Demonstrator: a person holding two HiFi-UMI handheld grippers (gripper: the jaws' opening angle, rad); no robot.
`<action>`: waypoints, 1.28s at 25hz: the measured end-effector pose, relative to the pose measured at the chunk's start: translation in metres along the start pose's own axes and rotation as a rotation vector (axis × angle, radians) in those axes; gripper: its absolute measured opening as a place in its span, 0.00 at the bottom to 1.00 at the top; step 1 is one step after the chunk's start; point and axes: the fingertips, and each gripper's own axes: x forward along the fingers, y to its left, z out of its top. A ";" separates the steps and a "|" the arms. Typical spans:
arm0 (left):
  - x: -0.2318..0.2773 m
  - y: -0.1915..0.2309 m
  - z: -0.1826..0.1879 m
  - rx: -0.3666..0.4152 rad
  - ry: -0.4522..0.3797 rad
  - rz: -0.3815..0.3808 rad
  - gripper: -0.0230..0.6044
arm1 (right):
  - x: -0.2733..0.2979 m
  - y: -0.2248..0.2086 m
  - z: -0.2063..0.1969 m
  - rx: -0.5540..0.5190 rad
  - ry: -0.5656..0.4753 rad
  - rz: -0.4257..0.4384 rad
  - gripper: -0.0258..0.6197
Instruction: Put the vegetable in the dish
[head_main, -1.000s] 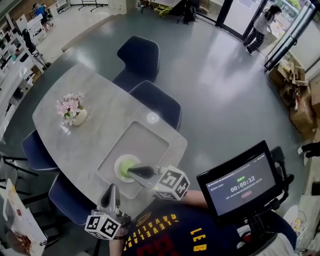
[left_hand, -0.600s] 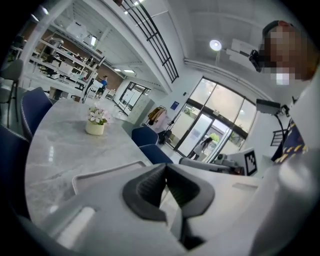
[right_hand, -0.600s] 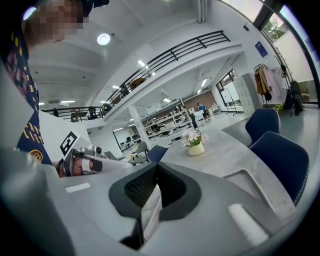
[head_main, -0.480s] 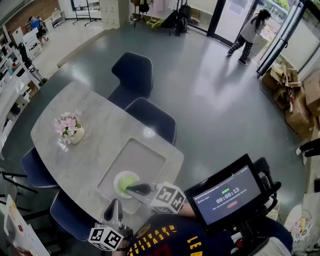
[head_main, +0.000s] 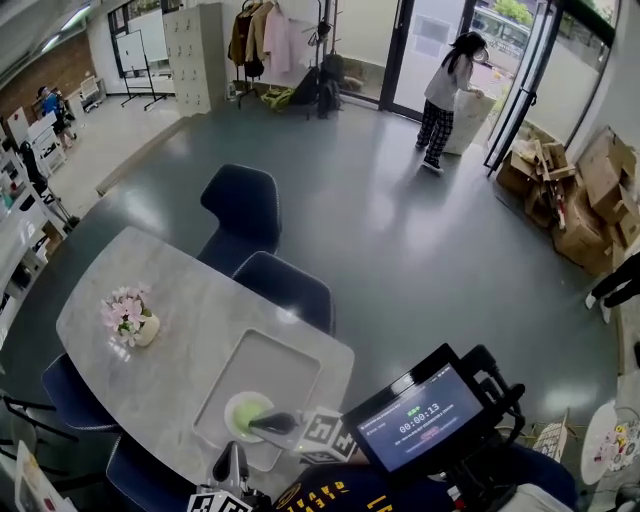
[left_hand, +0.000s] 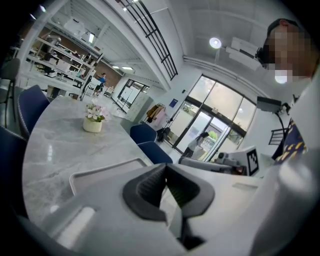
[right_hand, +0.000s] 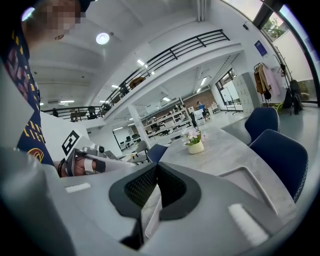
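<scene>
A white dish (head_main: 231, 404) holding a green vegetable (head_main: 246, 414) stands on the near end of a grey tray (head_main: 290, 368) on the marble table. My right gripper (head_main: 254, 422) lies across the dish's near right edge, jaws shut, with nothing seen between them. My left gripper (head_main: 233, 449) hangs at the table's near edge, just short of the tray, also shut and holding nothing. In the left gripper view its jaws (left_hand: 165, 165) meet above the tray's rim (left_hand: 100, 167). The right gripper's tips (right_hand: 157, 165) also touch.
A vase of pink flowers (head_main: 128, 318) stands on the table's left part. Dark blue chairs (head_main: 286, 286) line the far side. A screen on a mount (head_main: 418, 420) sits at my right. A person (head_main: 444, 92) stands by the far glass doors.
The head view has tilted up, so both grippers and the dish sit lower in it. The right gripper stays over the dish. The far person has walked to the doors.
</scene>
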 end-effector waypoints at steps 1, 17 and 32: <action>0.000 0.000 -0.001 0.001 0.002 -0.001 0.04 | 0.000 0.000 0.001 -0.003 0.001 0.002 0.05; 0.005 -0.004 -0.009 0.016 0.033 -0.019 0.04 | -0.001 0.003 -0.002 -0.032 0.002 0.021 0.05; -0.013 -0.032 -0.017 0.020 0.047 -0.022 0.04 | -0.033 0.032 -0.011 -0.006 0.005 0.006 0.05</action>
